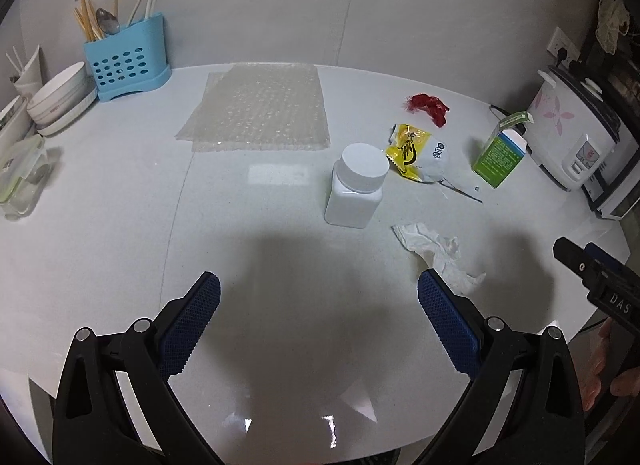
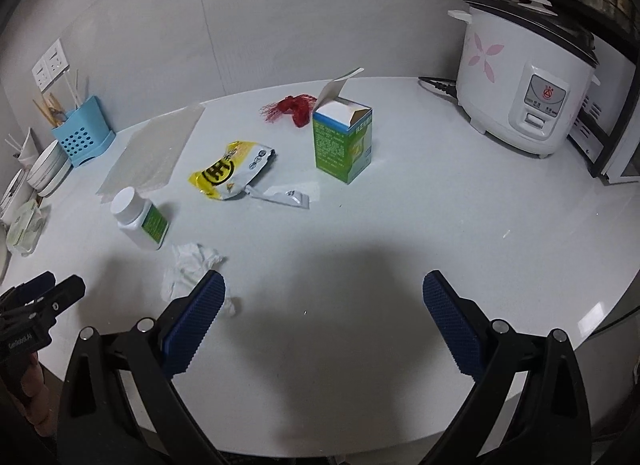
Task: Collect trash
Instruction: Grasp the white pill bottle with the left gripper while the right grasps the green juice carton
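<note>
**Counter inventory: loose trash and both grippers**

- Left gripper: blue ribbed pads spread wide, nothing between them, held over bare counter. In the right wrist view its casing shows at the lower left edge with "GenRobot.AI" printed on it, partly cut off.
- Right gripper: pads spread wide, empty. In the left wrist view its body shows at the right edge, lettered "DAS", the rest cut off.
- Crumpled tissue: white, just beyond the left gripper's right pad; in the right wrist view partly hidden behind the right gripper's left pad.
- White bottle: upright, white screw cap, green label with text too small to read, just behind the tissue.
- Yellow and white wrapper: large black character on yellow; small print illegible. Lies flat between bottle and carton, its torn silvery end trailing toward the carton.
- Green carton: upright, top flap open, printing unreadable.
- Red mesh netting: bunched, behind wrapper and carton.
- Bubble wrap sheet: flat, toward the back.
- Rice cooker: white with pink flower print, red triangle logo on panel, far right.
- Blue utensil caddy: chopsticks and a spoon inside; stacked bowls and a clear lidded container beside it, the container cut off at the edge.
</note>
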`<state>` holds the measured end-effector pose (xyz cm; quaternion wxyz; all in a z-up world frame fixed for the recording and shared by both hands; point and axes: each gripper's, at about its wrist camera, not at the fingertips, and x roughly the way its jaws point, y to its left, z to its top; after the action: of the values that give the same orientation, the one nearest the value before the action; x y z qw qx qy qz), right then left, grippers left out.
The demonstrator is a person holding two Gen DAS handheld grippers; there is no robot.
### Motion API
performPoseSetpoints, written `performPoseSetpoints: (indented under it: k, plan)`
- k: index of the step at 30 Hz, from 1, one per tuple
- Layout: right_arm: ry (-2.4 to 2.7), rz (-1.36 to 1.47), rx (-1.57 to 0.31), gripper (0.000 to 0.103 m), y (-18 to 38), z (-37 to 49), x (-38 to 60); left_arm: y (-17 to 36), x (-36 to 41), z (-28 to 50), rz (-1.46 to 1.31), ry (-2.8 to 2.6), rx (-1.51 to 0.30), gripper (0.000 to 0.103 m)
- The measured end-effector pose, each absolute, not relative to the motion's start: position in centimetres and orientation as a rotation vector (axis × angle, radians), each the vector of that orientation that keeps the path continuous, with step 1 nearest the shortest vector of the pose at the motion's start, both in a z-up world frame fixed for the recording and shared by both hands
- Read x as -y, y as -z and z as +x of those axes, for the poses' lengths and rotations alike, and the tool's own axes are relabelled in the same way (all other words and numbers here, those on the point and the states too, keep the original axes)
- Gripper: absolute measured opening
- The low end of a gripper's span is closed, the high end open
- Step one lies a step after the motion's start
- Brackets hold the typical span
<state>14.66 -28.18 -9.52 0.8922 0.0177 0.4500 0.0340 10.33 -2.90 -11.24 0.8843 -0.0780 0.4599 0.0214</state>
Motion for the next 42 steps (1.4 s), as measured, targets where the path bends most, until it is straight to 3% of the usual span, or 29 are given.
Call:
performPoseSetpoints:
  k: [21,27,35,42]
  plan:
    - [0.117,0.124,-0.955,0.095,10.9,27.7,28.3,15.3,3.5,18.5,-0.143,-0.028,-1.031,0.097]
    - [0.161,0.198,-0.981,0.087,11.2,29.9,28.4,16.0,4.0,19.2,-0.135,-0.029,-1.034,0.095]
    - [0.193,0.244,-0.999,0.072,11.2,31.2,28.0,16.2,4.5,20.0,-0.136,-0.040,-1.040,0.080]
    - [0.210,0.262,-1.023,0.055,11.2,31.6,28.2,16.3,4.8,20.2,-0.142,-0.013,-1.056,0.047]
